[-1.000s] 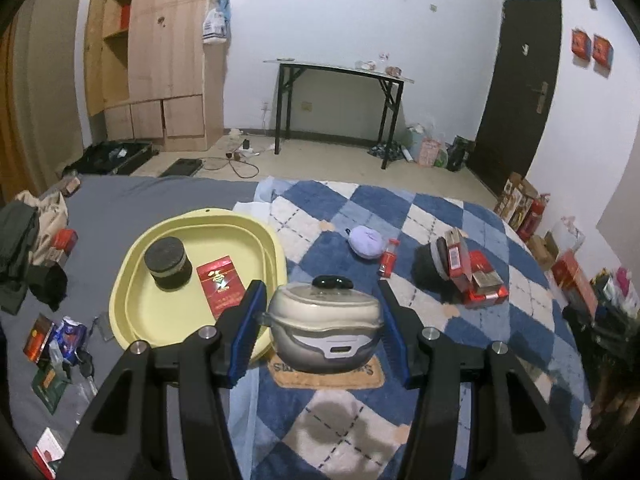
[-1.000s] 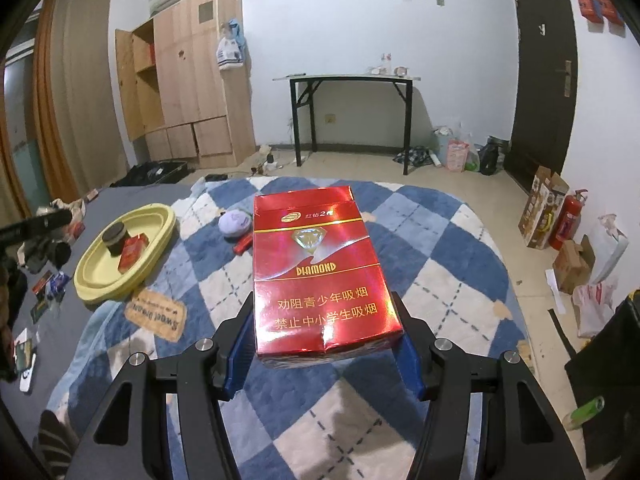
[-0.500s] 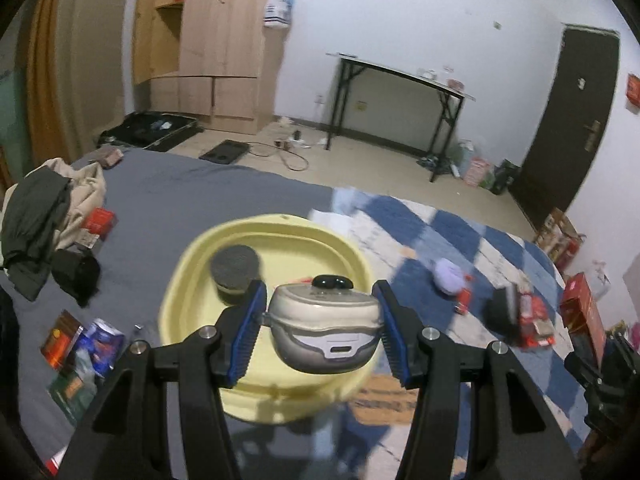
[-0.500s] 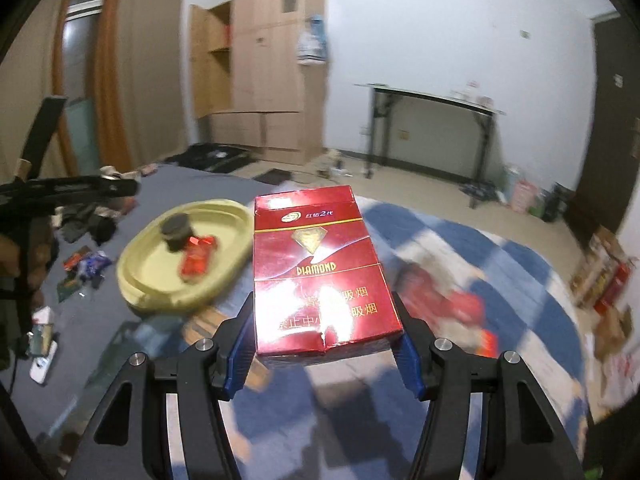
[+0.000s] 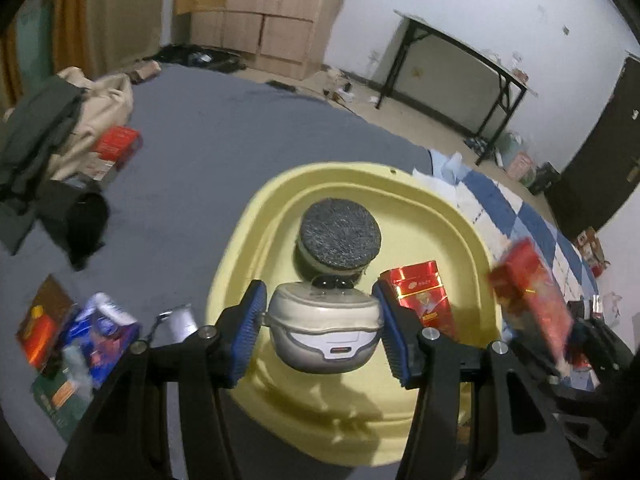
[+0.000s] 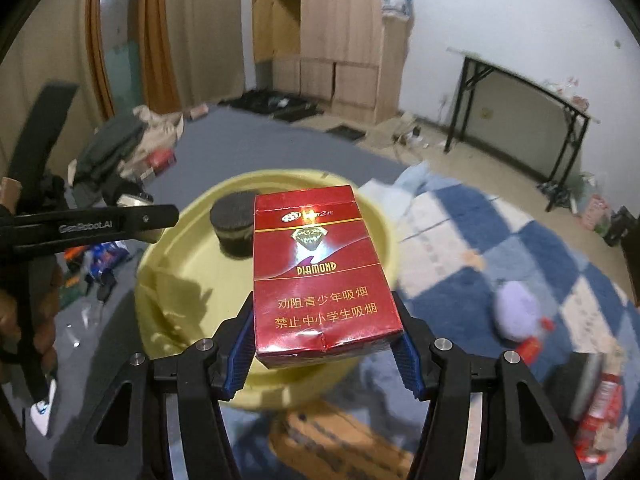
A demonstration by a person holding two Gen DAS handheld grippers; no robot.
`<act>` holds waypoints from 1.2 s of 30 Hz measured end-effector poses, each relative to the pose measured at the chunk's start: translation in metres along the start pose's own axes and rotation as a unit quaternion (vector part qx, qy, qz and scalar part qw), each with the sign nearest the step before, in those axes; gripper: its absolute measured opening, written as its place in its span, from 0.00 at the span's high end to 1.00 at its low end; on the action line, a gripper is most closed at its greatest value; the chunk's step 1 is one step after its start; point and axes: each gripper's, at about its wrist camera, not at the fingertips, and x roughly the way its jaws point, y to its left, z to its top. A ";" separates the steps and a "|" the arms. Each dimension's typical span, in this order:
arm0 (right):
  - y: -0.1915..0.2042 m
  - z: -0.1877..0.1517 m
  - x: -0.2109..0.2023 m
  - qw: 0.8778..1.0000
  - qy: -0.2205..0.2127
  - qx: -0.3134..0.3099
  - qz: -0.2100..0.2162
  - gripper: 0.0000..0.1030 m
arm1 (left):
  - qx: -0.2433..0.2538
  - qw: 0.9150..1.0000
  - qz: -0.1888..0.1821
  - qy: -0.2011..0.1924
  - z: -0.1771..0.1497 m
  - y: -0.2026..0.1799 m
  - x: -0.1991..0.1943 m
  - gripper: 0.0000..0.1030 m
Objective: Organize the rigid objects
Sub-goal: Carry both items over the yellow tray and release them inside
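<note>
Currently the left gripper (image 5: pixel 323 334) is clamped on a small grey-and-cream toy cooker (image 5: pixel 323 334) with a black knob on its lid, blue pads pressed to both sides. It's held in the air over the near part of the yellow tray (image 5: pixel 256 240). Tray sits on the grey bedspread (image 5: pixel 192 152).

On the tray: a round tin with a dark lid (image 5: pixel 339 236), just beyond the cooker, and a red pack (image 5: pixel 420 296) lying flat to its right. Can't tell if tin and pack touch.

Right gripper (image 6: pixel 326 350) is closed on a red cigarette box (image 6: pixel 322 276), "DIAMOND" printed on the face, held flat side up. Box hangs over the tray's near-right rim (image 6: pixel 160 256) in the right wrist view and hides part of the tray floor. The same box shows blurred at the tray's right edge in the left wrist view (image 5: pixel 532 300).

Off the tray: a purple soft lump (image 6: pixel 518 312) and a small red bottle (image 6: pixel 532 346) on the blue checked blanket (image 6: pixel 460 240), right of the tray. Clothes pile (image 5: pixel 44 128) and a red box (image 5: pixel 114 148) at far left, loose packets (image 5: pixel 80 340) near left of the tray.
</note>
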 end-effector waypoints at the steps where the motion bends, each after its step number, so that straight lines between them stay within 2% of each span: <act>1: 0.001 0.005 0.010 1.000 0.006 0.000 -0.001 0.43 | 0.004 1.000 -0.001 0.007 0.000 -0.001 0.008 0.46; 6: 0.009 0.016 0.060 0.999 0.032 -0.019 -0.004 0.43 | -0.007 0.998 0.007 0.056 -0.007 0.001 0.043 0.46; 11: 0.017 0.019 0.099 0.999 0.047 -0.023 -0.008 0.43 | 0.002 0.997 0.014 0.073 -0.013 -0.002 0.057 0.46; 13: 0.023 0.021 0.106 0.998 0.047 -0.034 -0.014 0.43 | -0.013 0.997 0.008 0.078 -0.017 0.003 0.061 0.46; 16: 0.025 0.025 0.115 0.998 0.046 -0.028 -0.011 0.43 | 0.005 0.996 0.012 0.084 -0.020 -0.002 0.064 0.45; 21: 0.023 0.022 0.112 0.998 0.050 -0.023 0.005 0.42 | 0.007 0.996 0.007 0.084 -0.022 -0.002 0.064 0.45; 22: 0.023 0.022 0.111 0.998 0.050 -0.027 0.008 0.42 | 0.000 0.997 0.001 0.083 -0.022 0.000 0.063 0.43; 24: 0.023 0.020 0.108 0.998 0.052 -0.034 0.011 0.42 | -0.019 0.996 -0.034 0.078 -0.020 0.005 0.059 0.30; 25: 0.023 0.019 0.106 0.998 0.052 -0.037 0.011 0.41 | -0.028 0.996 -0.046 0.071 -0.019 0.009 0.054 0.29; 28: 0.024 0.017 0.100 0.998 0.052 -0.042 0.012 0.40 | -0.034 0.998 -0.039 0.043 -0.013 0.013 0.037 0.16; 29: 0.023 0.015 0.094 0.998 0.050 -0.042 0.012 0.38 | -0.036 0.998 -0.040 0.034 -0.011 0.014 0.030 0.11; 30: 0.022 0.014 0.087 0.998 0.045 -0.040 0.013 0.30 | -0.037 0.998 -0.042 0.025 -0.009 0.013 0.023 0.08; 31: 0.019 0.012 0.077 0.999 0.034 -0.035 0.012 0.15 | -0.032 0.998 -0.045 0.016 -0.006 0.008 0.015 0.06; 33: 0.010 0.006 0.048 1.000 0.001 -0.019 0.004 0.02 | -0.009 0.999 -0.049 -0.006 -0.004 -0.006 -0.001 0.05; 36: -0.006 -0.006 0.007 1.000 -0.025 0.009 -0.010 0.00 | 0.027 0.997 -0.068 -0.026 -0.005 -0.039 -0.025 0.04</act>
